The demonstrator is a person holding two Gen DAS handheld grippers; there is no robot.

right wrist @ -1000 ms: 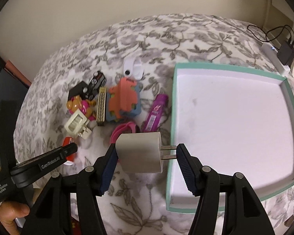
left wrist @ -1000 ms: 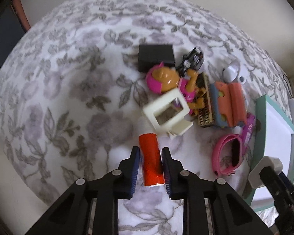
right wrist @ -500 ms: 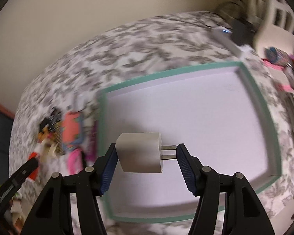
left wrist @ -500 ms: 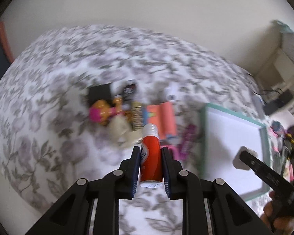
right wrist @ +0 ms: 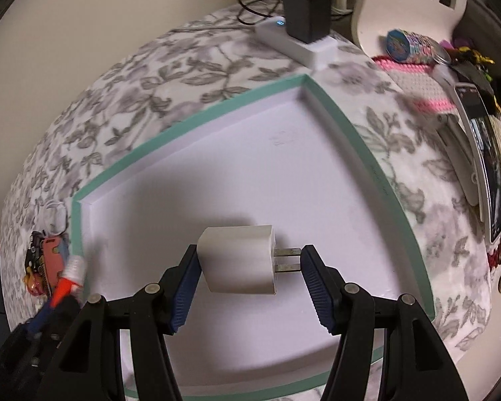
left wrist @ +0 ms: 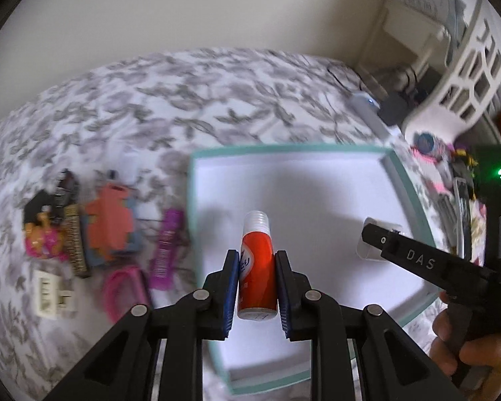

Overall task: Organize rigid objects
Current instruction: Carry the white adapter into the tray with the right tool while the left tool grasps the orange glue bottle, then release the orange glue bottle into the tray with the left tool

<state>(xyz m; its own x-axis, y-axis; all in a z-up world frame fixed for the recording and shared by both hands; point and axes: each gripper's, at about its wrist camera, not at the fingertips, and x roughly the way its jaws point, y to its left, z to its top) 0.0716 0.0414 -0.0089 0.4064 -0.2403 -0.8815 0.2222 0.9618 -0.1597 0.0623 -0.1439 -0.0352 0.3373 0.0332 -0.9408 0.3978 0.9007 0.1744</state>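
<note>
Left gripper [left wrist: 256,287]: black two-finger tool with blue pads, clamped on a red cylindrical glue stick with a white ribbed cap [left wrist: 255,267]. The stick points forward along the fingers, held above the near-left part of the tray.

Right gripper [right wrist: 248,280]: same make, clamped on a white cube-shaped plug-in charger with two metal prongs [right wrist: 238,262]; one pad bears on the body, the other on the prong tips. The charger is held over the tray's near middle.

Shallow white rectangular tray with a teal rim [right wrist: 200,115]: lies on the grey-and-white floral bedspread [left wrist: 150,100]; its floor is bare.

Loose items on the bedspread beyond the tray's left edge: purple comb [left wrist: 167,252], pink band [left wrist: 123,289], orange foam piece [left wrist: 108,224], cream plastic frame [left wrist: 51,295].
</note>
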